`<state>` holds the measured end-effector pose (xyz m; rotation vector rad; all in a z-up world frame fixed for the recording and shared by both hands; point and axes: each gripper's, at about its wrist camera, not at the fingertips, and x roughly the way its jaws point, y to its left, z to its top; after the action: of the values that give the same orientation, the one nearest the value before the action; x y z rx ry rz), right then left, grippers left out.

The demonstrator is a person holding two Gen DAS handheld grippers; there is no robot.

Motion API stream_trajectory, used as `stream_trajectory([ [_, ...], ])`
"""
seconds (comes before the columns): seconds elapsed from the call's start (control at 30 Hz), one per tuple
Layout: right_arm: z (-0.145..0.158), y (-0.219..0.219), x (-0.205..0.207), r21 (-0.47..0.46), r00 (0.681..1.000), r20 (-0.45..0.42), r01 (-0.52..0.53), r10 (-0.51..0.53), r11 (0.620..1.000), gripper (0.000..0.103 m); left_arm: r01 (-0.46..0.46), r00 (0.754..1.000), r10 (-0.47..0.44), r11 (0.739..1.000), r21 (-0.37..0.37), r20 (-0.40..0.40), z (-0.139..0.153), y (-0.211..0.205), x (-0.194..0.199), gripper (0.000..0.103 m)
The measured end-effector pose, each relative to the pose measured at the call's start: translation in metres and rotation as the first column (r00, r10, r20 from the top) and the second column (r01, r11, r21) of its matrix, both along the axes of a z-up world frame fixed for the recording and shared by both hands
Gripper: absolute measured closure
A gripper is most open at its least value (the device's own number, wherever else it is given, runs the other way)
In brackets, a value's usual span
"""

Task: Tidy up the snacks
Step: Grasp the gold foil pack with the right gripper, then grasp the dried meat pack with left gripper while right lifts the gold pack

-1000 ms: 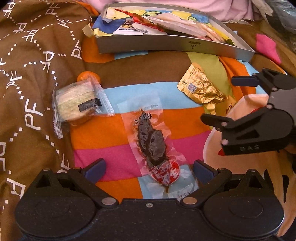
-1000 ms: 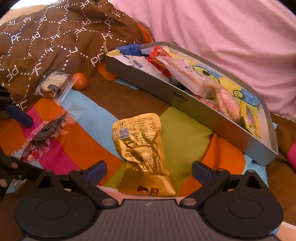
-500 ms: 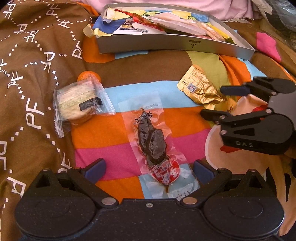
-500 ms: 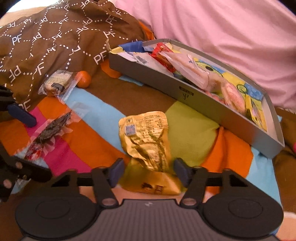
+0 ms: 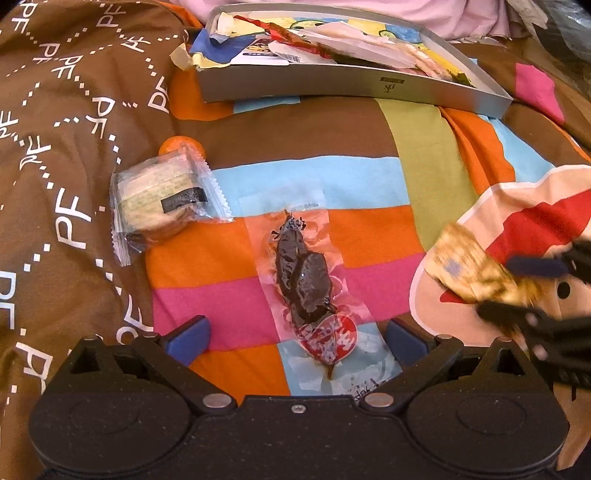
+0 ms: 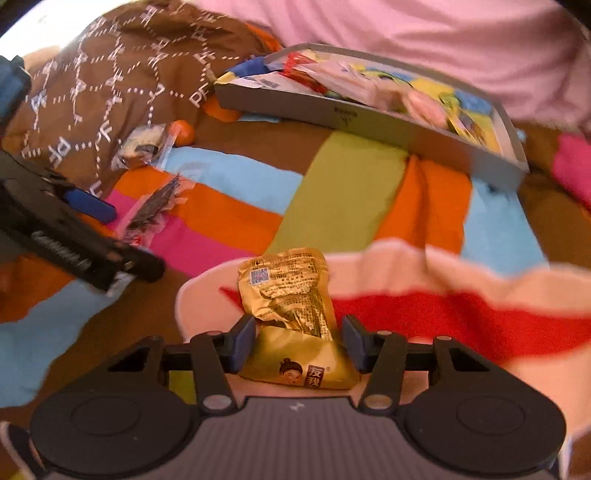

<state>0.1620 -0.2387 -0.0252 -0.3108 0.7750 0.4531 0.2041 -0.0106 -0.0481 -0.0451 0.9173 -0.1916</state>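
My left gripper (image 5: pixel 297 334) is open, low over the striped blanket, its fingers on either side of a clear packet with a dark snack (image 5: pixel 303 280). My right gripper (image 6: pixel 299 343) is shut on a crinkled gold snack packet (image 6: pixel 291 295), held a little above the blanket. In the left wrist view that gold packet (image 5: pixel 469 266) and the right gripper (image 5: pixel 517 290) are blurred at the right edge. A grey box (image 5: pixel 354 85) with several snack packets in it stands at the back. The left gripper (image 6: pixel 118 232) shows at the left of the right wrist view.
A wrapped round cake (image 5: pixel 159 206) and a small orange (image 5: pixel 181 146) lie left of the dark snack, by a brown patterned quilt (image 5: pixel 55 129). Pink fabric (image 6: pixel 406 33) rises behind the grey box (image 6: pixel 369 118). Bare striped blanket (image 5: pixel 424 158) lies between the box and the grippers.
My right gripper closed on the gold packet and drew it back toward the near right, off its earlier spot. The left gripper stayed open over the dark snack.
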Motion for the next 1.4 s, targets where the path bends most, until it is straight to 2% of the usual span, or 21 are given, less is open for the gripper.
stream_trajectory([
  [0.13,-0.003,-0.011,-0.014,0.098,0.997,-0.006,0.072,-0.072,0.993,0.046,-0.043,0.999,0.043,0.999,0.007,-0.015,0.002,-0.003,0.003,0.006],
  [0.23,-0.005,-0.012,-0.018,0.101,0.998,0.009,0.067,-0.069,0.993,0.045,-0.107,0.994,0.107,0.994,0.008,-0.027,0.005,-0.004,0.007,0.011],
  [0.3,-0.004,-0.011,-0.018,0.105,0.998,0.006,0.067,-0.068,0.992,0.044,-0.197,0.98,0.196,0.98,-0.038,-0.033,0.007,0.001,0.009,0.015],
  [0.37,-0.005,-0.012,-0.017,0.114,0.998,0.003,0.068,-0.069,0.991,0.044,-0.275,0.961,0.273,0.953,-0.126,-0.035,0.009,0.008,0.009,0.017],
  [0.43,-0.005,-0.012,-0.018,0.115,0.998,0.006,0.067,-0.068,0.991,0.044,-0.302,0.953,0.301,0.943,-0.141,-0.031,0.01,0.008,0.009,0.025],
  [0.53,-0.006,-0.011,-0.018,0.111,0.998,0.007,0.066,-0.067,0.992,0.044,-0.286,0.958,0.285,0.952,-0.106,-0.018,0.009,-0.001,0.005,0.034],
  [0.73,-0.006,-0.01,-0.018,0.109,0.997,-0.003,0.071,-0.071,0.992,0.044,-0.212,0.977,0.213,0.969,-0.125,-0.005,0.007,-0.015,-0.013,0.052],
  [0.9,-0.004,-0.008,-0.024,0.1,0.998,-0.008,0.068,-0.068,0.993,0.045,-0.235,0.97,0.241,0.951,-0.2,0.008,0.004,-0.005,-0.022,0.052],
  [1.07,-0.003,-0.003,-0.036,0.072,0.999,-0.006,0.052,-0.052,0.996,0.045,-0.199,0.979,0.203,0.955,-0.219,-0.004,0.004,-0.004,-0.034,0.052],
  [1.23,0.0,-0.004,-0.053,0.056,0.999,-0.013,0.039,-0.038,0.998,0.044,-0.158,0.987,0.15,0.963,-0.22,-0.05,0.008,-0.006,-0.055,0.052],
  [1.4,0.0,-0.004,-0.062,0.029,1.0,-0.006,0.025,-0.025,0.999,0.04,-0.099,0.994,0.091,0.982,-0.159,-0.055,0.008,-0.014,-0.066,0.05],
])
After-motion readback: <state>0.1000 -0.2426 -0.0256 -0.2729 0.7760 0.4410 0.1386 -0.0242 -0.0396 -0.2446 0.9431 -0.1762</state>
